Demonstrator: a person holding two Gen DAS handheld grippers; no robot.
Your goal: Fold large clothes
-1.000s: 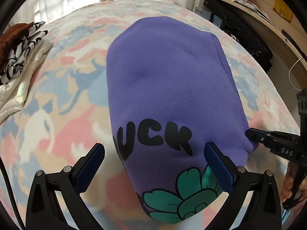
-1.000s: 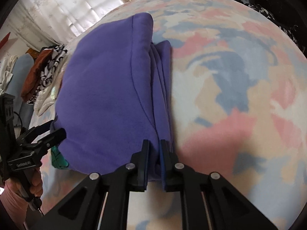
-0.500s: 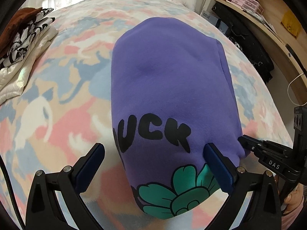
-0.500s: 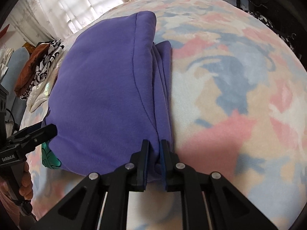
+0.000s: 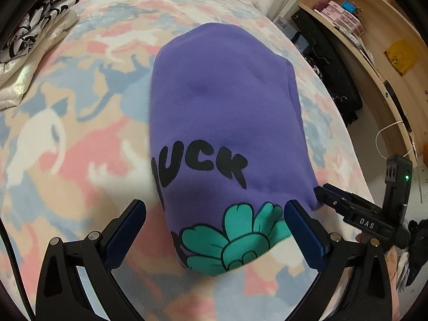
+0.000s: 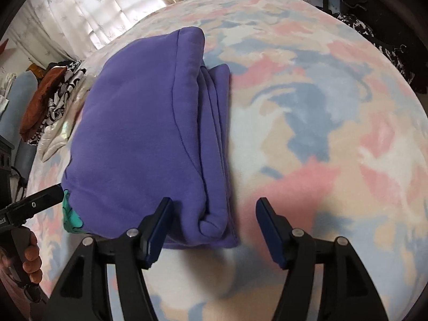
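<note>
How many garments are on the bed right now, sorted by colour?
Purple sweatshirt, folded on the blanket: 1
Rust-brown garment, in the side pile: 1
Black-and-white patterned garment, same pile: 1
Cream garment, under them: 1
Total: 4

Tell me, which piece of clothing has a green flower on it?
The purple sweatshirt lying folded on the bed. The other clothes, piled at the bed's far edge, are black-and-white, cream and brown, with no flower.
</note>
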